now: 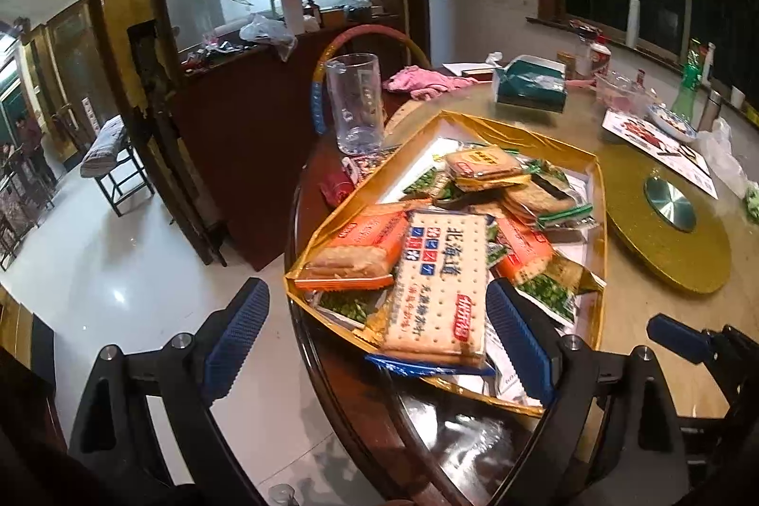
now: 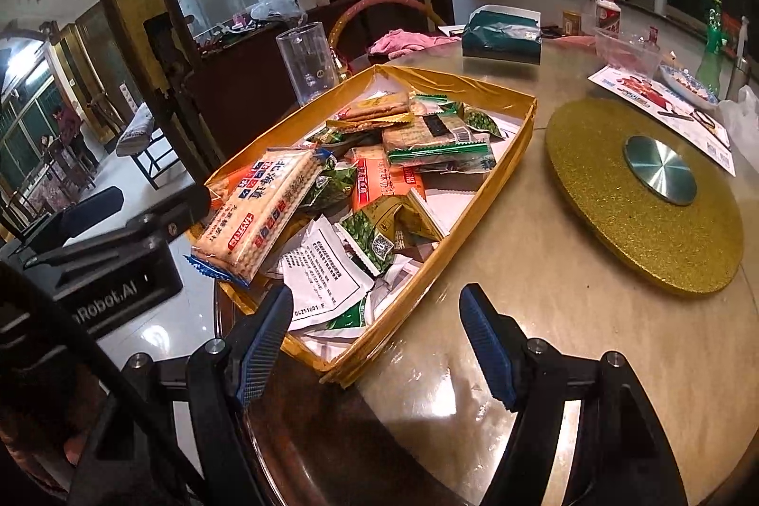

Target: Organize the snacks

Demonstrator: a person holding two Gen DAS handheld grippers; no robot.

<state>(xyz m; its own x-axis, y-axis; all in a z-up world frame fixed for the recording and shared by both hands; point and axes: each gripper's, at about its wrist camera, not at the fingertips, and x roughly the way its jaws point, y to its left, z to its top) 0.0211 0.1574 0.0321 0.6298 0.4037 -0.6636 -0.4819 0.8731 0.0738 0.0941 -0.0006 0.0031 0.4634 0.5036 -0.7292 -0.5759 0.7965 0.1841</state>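
A gold-lined tray (image 1: 522, 129) (image 2: 450, 77) sits at the near edge of the round table, piled with snack packets. On top lies a long cracker packet (image 1: 441, 288) (image 2: 256, 212) with blue and red squares, resting on an orange packet (image 1: 360, 245). Green packets (image 2: 374, 235) and a white sachet (image 2: 322, 273) lie lower in the pile. My left gripper (image 1: 377, 292) is open just short of the tray's near corner, its pads well clear of the cracker packet. My right gripper (image 2: 377, 292) is open over the tray's near right corner, with nothing held.
A gold turntable (image 2: 640, 193) lies right of the tray. Behind the tray stand a clear plastic mug (image 1: 356, 103), a teal tissue box (image 2: 503, 36) and a pink cloth (image 1: 427, 81). A leaflet, a plate and a green bottle (image 2: 711, 55) are at the far right. The floor lies left of the table.
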